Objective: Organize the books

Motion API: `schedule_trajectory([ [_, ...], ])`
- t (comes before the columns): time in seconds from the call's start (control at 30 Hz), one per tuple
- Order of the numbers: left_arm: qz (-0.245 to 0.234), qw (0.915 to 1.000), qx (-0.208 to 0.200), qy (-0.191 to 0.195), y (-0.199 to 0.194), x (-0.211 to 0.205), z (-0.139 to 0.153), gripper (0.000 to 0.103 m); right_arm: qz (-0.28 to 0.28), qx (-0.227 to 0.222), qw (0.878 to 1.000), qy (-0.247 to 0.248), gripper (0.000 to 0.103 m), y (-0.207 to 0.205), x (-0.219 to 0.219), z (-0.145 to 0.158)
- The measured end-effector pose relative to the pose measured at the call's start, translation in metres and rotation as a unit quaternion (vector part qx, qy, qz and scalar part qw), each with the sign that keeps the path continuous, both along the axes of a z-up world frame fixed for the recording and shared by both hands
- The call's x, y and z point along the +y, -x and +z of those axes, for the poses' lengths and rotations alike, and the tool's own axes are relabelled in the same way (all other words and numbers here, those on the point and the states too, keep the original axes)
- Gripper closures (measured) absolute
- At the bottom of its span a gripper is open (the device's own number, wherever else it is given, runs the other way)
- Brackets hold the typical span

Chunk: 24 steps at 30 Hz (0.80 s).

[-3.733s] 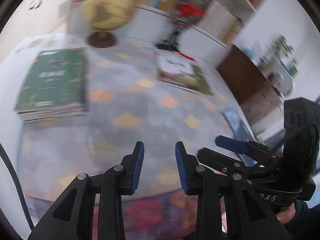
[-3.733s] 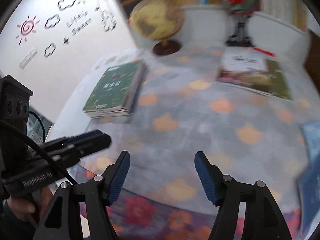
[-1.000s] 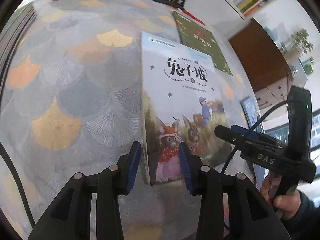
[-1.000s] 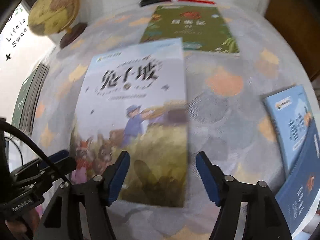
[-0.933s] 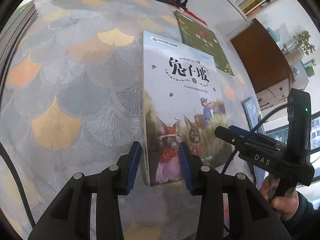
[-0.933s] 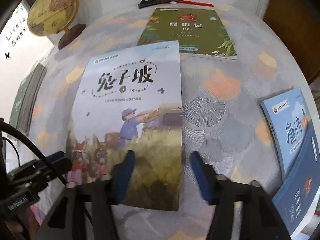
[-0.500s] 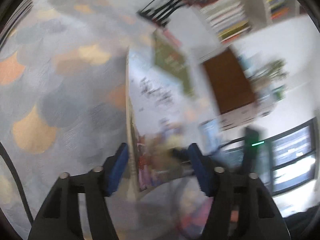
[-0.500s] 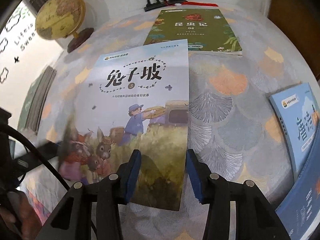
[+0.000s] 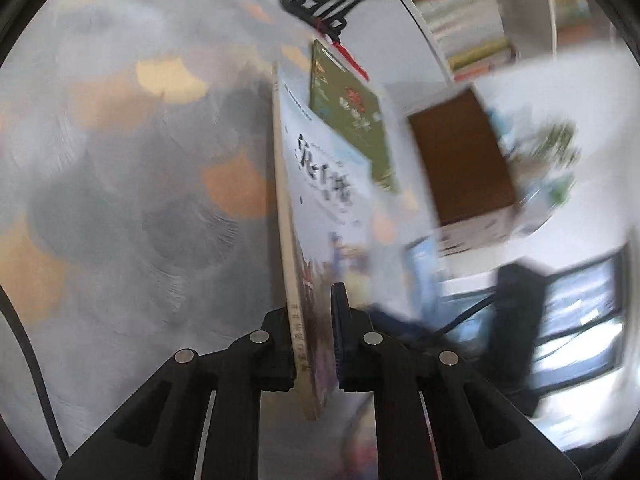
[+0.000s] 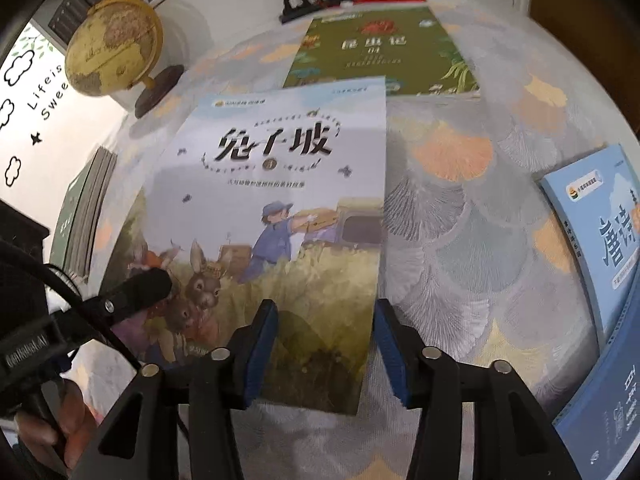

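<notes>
One rabbit-cover book point(image 10: 276, 208) is being pinched at its near corner by the left tool point(image 9: 314, 344) and tilted off the tabletop point(image 10: 460, 240), while the right tool point(image 10: 320, 352) is opening, gripping nothing, leaving the green book point(image 10: 384, 52) and blue books point(image 10: 600, 240) apparently still unsorted.

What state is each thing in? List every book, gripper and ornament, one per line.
Rabbit book: left edge lifted off the tablecloth, clamped.
Left gripper: shut on the rabbit book's spine edge.
Right gripper: jaws opening, over the rabbit book's lower corner, pads clear.
Green book: lying flat, closed.
Blue books: closed, overlapping at the table edge.
Globe: upright on its stand.
</notes>
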<state>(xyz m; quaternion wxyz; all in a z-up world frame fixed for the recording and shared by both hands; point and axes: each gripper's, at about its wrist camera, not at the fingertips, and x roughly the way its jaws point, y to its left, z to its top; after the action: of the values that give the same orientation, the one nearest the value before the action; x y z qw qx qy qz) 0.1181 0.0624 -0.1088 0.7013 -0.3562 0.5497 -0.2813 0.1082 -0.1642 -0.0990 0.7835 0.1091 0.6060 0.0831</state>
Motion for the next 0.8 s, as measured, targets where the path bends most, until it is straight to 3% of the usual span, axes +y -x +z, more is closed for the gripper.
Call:
schedule_trajectory([
  [0.07, 0.021, 0.9957, 0.044, 0.079, -0.006, 0.011, -0.005, 0.094, -0.012, 0.023, 0.999, -0.040, 0.042, -0.001, -0.011, 0.000],
  [0.13, 0.031, 0.9902, 0.062, 0.121, -0.010, 0.015, -0.004, 0.094, -0.041, 0.044, 0.993, -0.104, 0.034, 0.000, -0.027, -0.004],
  [0.23, 0.034, 0.9838, 0.082, 0.156, -0.017, 0.011, -0.005, 0.093, -0.103, 0.064, 0.967, -0.226, 0.025, 0.004, -0.056, -0.018],
  [0.3, 0.043, 0.9735, 0.110, 0.196, -0.019, 0.011, -0.011, 0.092, -0.141, 0.069, 0.940, -0.302, 0.021, 0.006, -0.072, -0.031],
  [0.37, 0.047, 0.9705, 0.122, 0.202, -0.019, 0.013, -0.014, 0.092, -0.169, 0.076, 0.912, -0.367, 0.022, 0.006, -0.082, -0.044],
  [0.43, 0.042, 0.9786, 0.111, 0.168, -0.019, 0.012, -0.012, 0.094, -0.181, 0.072, 0.903, -0.384, 0.039, 0.007, -0.086, -0.047],
  [0.47, 0.033, 0.9831, 0.107, 0.144, -0.018, 0.010, -0.011, 0.094, -0.177, 0.069, 0.905, -0.380, 0.054, 0.005, -0.083, -0.047],
  [0.53, 0.022, 0.9889, 0.099, 0.109, -0.016, 0.008, -0.010, 0.094, -0.157, 0.063, 0.917, -0.361, 0.057, 0.002, -0.076, -0.042],
  [0.63, -0.006, 0.9968, 0.072, 0.036, -0.016, 0.003, -0.006, 0.094, -0.099, 0.034, 0.956, -0.275, 0.072, -0.002, -0.061, -0.023],
  [0.7, -0.030, 0.9981, 0.053, -0.012, -0.011, -0.006, 0.000, 0.094, -0.053, 0.013, 0.975, -0.217, 0.072, -0.002, -0.044, -0.008],
  [0.8, -0.052, 0.9949, 0.001, -0.087, 0.001, -0.018, 0.014, 0.092, 0.015, -0.026, 0.992, -0.124, 0.074, -0.003, -0.018, 0.013],
])
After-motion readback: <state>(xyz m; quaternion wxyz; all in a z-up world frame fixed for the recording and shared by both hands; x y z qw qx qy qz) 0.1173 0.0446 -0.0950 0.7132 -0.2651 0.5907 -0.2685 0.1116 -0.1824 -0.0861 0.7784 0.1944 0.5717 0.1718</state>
